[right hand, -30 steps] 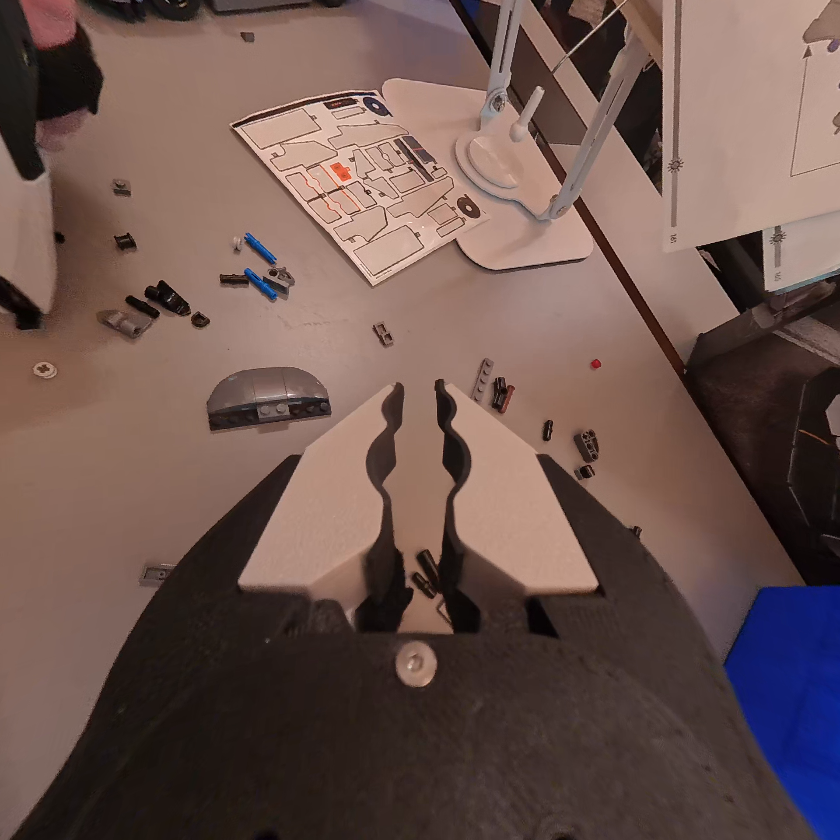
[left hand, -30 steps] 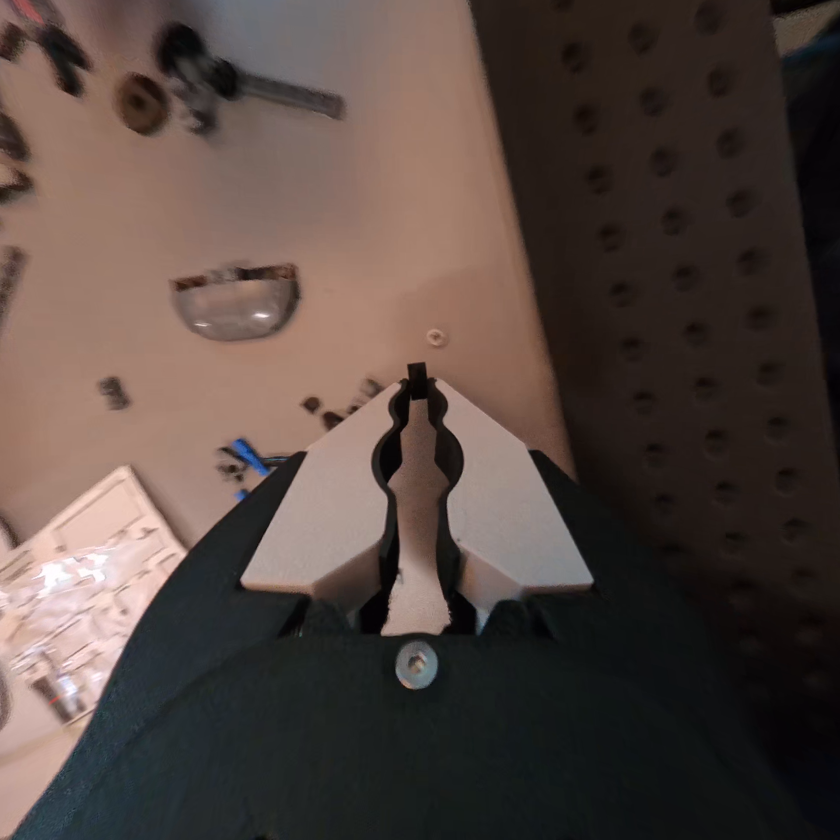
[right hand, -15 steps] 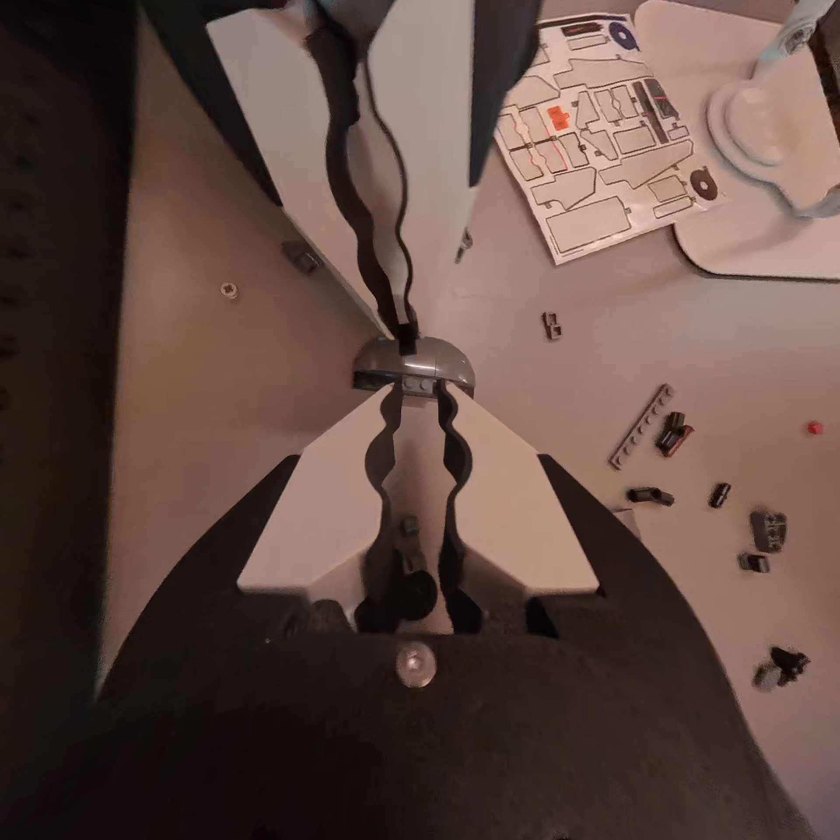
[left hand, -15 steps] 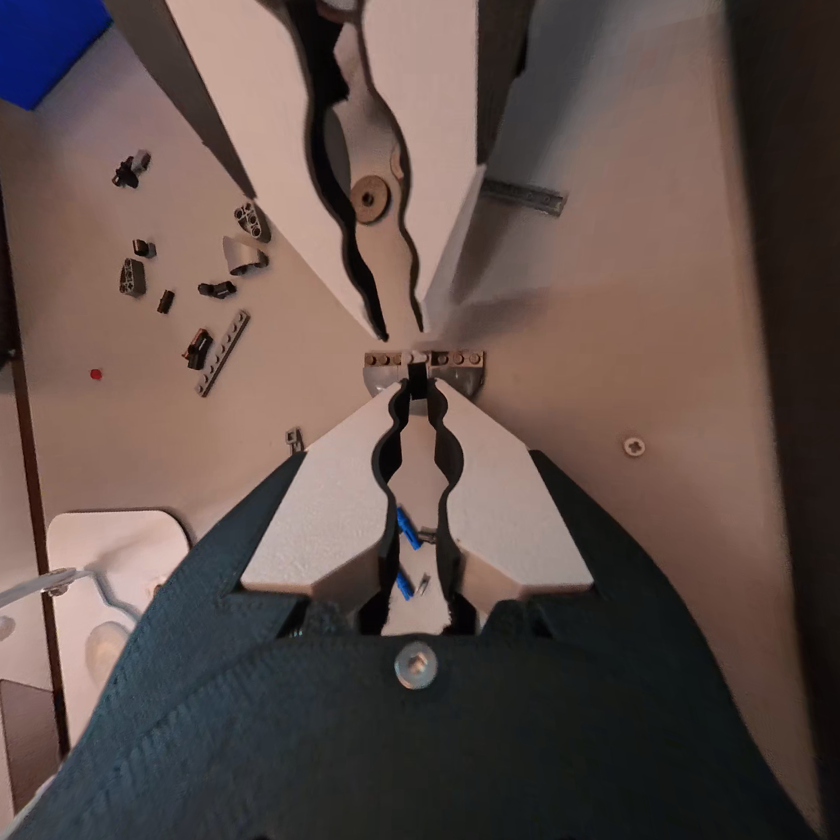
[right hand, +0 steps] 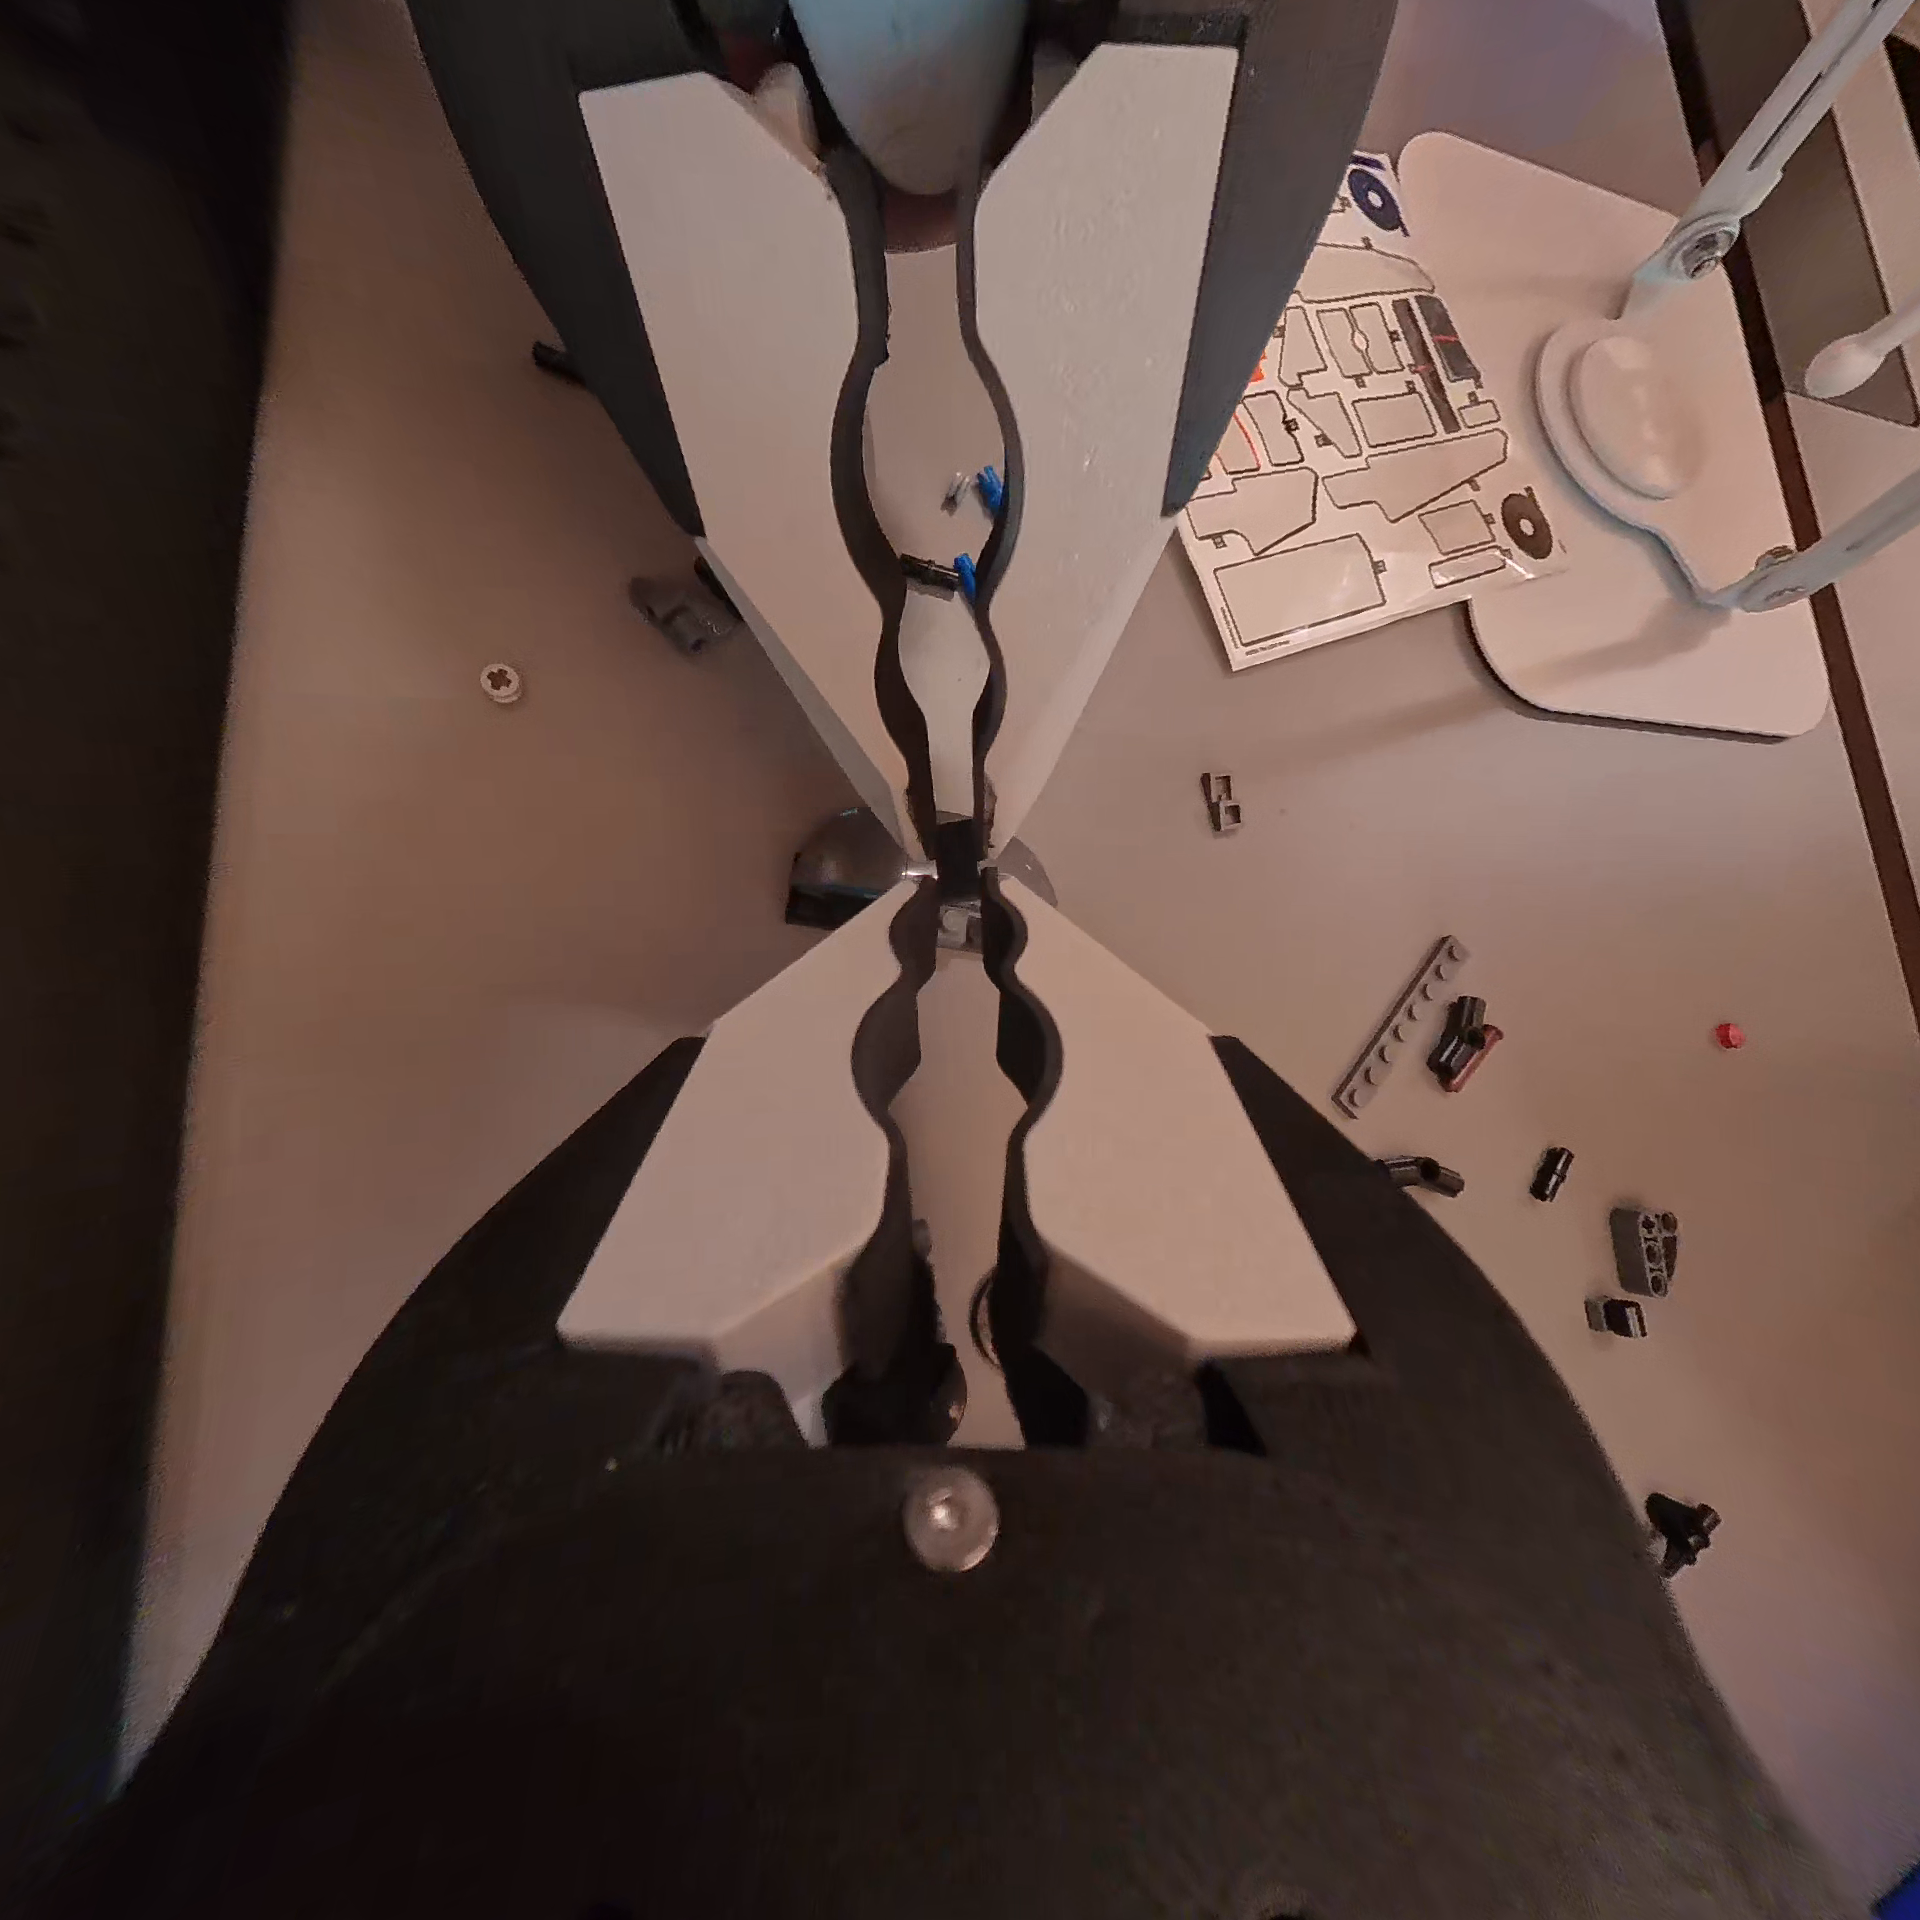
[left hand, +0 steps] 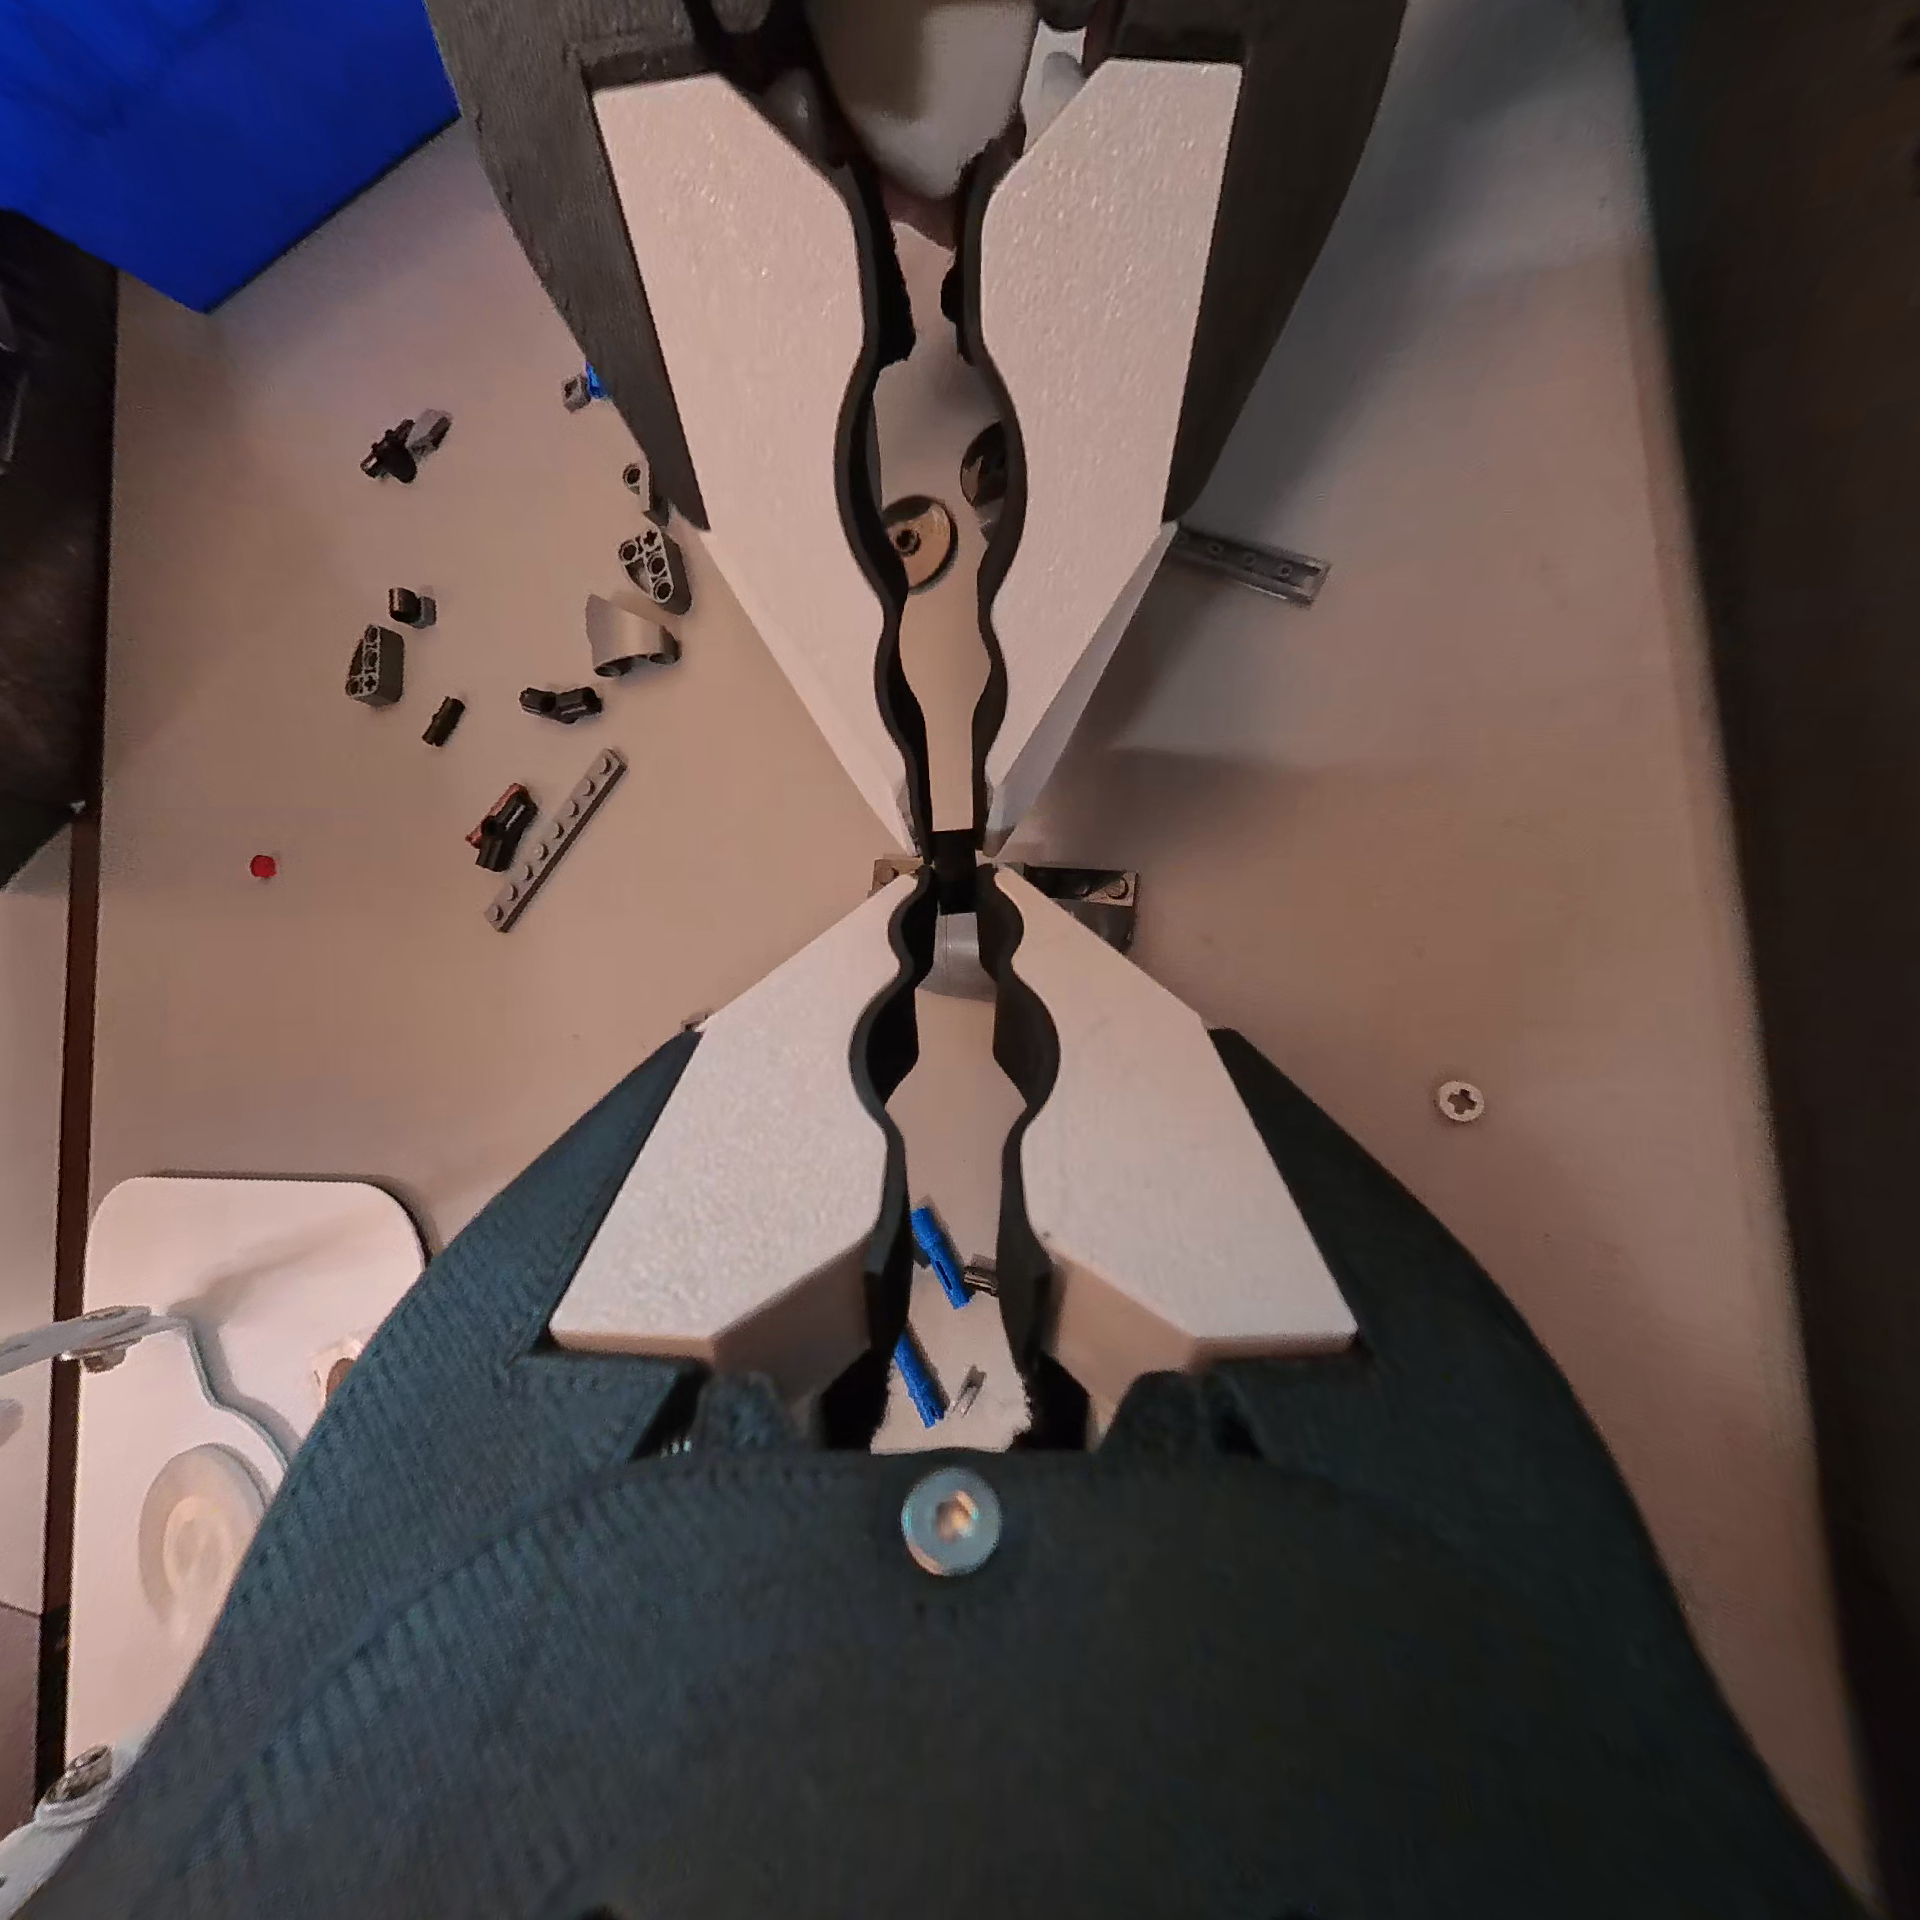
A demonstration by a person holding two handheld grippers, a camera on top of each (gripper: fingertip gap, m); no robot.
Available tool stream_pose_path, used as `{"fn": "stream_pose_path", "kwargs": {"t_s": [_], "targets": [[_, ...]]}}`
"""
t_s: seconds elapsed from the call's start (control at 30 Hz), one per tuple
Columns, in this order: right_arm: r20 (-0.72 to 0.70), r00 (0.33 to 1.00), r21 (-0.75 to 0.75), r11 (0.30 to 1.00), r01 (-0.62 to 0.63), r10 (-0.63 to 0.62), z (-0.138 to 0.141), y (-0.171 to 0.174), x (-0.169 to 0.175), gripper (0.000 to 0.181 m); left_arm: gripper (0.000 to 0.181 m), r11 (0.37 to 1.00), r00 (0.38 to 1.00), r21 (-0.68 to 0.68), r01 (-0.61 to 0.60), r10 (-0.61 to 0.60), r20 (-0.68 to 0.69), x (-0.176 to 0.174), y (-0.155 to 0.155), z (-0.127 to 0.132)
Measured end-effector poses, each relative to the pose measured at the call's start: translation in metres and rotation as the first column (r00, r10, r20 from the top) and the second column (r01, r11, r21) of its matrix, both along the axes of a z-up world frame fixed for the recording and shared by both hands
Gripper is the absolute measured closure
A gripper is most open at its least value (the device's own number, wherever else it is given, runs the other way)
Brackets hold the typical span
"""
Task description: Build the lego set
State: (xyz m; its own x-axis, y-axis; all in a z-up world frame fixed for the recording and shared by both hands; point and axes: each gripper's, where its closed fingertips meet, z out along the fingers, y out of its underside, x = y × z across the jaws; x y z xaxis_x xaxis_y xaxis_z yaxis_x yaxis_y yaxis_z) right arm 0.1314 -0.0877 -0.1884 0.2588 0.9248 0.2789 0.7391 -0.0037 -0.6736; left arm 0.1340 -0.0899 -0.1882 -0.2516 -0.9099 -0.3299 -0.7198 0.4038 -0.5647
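Note:
My left gripper (left hand: 953,896) is shut on a small black piece (left hand: 953,871) at its tips. It hangs over a grey domed lego assembly (left hand: 962,961) on the table. My right gripper (right hand: 956,900) faces it tip to tip, with the jaws nearly together. Its tips touch or almost touch the black piece (right hand: 956,844); I cannot tell whether they grip it. The dome (right hand: 836,862) shows only at the sides and through the finger gaps. The right gripper (left hand: 951,837) also shows in the left wrist view, and the left gripper (right hand: 954,850) in the right wrist view.
Loose pieces lie beside the dome, including a long grey plate (right hand: 1397,1029) and a red stud (right hand: 1727,1035). Blue pins (left hand: 930,1257) lie under my left fingers. A sticker sheet (right hand: 1351,468) and a white lamp base (right hand: 1642,436) stand further out. A blue bin (left hand: 187,125) sits at the table corner. Both grippers' tips are close together, under 4 cm apart.
Both grippers have swung in over the dome and now meet tip to tip. The right jaws have narrowed from wide open. The left still holds the black piece.

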Motion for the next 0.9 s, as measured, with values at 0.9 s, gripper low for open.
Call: {"fn": "stream_pose_path", "kwargs": {"t_s": [0.9], "targets": [[-0.009,0.997,-0.022,0.997,0.070,-0.070,-0.004,0.010,0.020,0.175,0.162,0.982,0.985,-0.153,-0.106,0.083,-0.150,-0.014,-0.002,-0.031]]}}
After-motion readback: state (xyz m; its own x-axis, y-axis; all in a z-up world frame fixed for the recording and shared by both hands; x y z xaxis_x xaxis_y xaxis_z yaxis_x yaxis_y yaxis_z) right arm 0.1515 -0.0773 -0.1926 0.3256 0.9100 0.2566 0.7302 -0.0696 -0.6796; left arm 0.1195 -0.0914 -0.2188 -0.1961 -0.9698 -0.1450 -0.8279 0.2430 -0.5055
